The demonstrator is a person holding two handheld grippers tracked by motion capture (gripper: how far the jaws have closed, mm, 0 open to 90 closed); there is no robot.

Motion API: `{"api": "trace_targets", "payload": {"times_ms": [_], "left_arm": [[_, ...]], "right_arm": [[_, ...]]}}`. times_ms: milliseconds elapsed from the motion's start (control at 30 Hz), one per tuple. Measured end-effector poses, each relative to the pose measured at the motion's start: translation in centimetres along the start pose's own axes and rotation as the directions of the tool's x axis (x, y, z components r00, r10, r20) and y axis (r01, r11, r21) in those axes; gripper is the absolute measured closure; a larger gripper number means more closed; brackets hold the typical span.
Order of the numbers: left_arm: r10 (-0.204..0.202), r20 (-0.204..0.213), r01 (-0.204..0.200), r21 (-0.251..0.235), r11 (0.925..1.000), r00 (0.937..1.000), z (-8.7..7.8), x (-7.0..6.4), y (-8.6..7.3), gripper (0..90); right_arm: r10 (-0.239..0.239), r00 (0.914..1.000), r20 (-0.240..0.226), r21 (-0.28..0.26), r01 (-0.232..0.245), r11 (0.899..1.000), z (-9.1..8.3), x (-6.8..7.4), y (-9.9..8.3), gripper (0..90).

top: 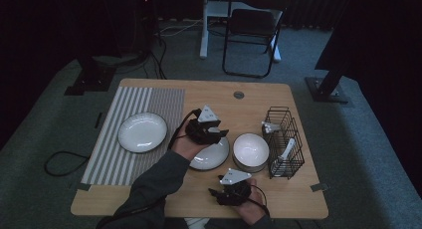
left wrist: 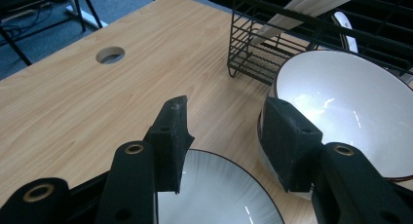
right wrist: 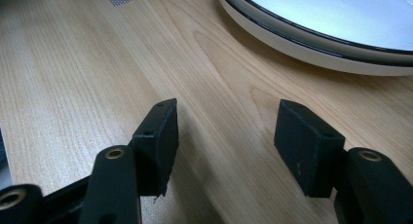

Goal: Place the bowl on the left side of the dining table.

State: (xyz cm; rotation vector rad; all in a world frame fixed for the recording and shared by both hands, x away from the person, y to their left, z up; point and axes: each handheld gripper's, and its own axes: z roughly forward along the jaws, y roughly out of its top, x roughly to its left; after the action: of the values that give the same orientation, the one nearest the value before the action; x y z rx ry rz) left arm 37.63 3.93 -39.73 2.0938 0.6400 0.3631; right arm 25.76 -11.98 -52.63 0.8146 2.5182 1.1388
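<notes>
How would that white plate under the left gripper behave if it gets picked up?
The plate looks glazed and glossy, so probably slippery between the fingers. It seems stiff ceramic, likely fragile if dropped. Flat and shallow, it should slide rather than tip.

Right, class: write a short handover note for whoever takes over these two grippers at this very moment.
Left gripper: open, empty, over the far rim of the middle plate, beside the bowl.
Right gripper: open, empty, low over bare table near the front edge.
Second plate lies on the striped mat; wire rack holds utensils.
Done: nothing is gripped.
Left: probably grasping the middle plate.
</notes>
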Motion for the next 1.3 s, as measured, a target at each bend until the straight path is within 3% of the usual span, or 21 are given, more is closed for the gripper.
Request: {"api": "trace_targets", "payload": {"times_ms": [833, 1300], "left_arm": [[0.031, 0.059, -0.033, 0.028, 0.9991, 0.9978, 2.7, -2.1, 1.1, 53.3], [0.029, 0.089, -0.037, 0.089, 0.9953, 0.9956, 5.0, -2.9, 1.3, 56.2]], "right_arm": [[0.001, 1.0000, 0.000, 0.000, -0.001, 1.000, 0.0, 0.0, 0.0, 41.3], [0.000, 1.0000, 0.000, 0.000, 0.000, 1.000, 0.0, 0.0, 0.0, 41.4]]}}
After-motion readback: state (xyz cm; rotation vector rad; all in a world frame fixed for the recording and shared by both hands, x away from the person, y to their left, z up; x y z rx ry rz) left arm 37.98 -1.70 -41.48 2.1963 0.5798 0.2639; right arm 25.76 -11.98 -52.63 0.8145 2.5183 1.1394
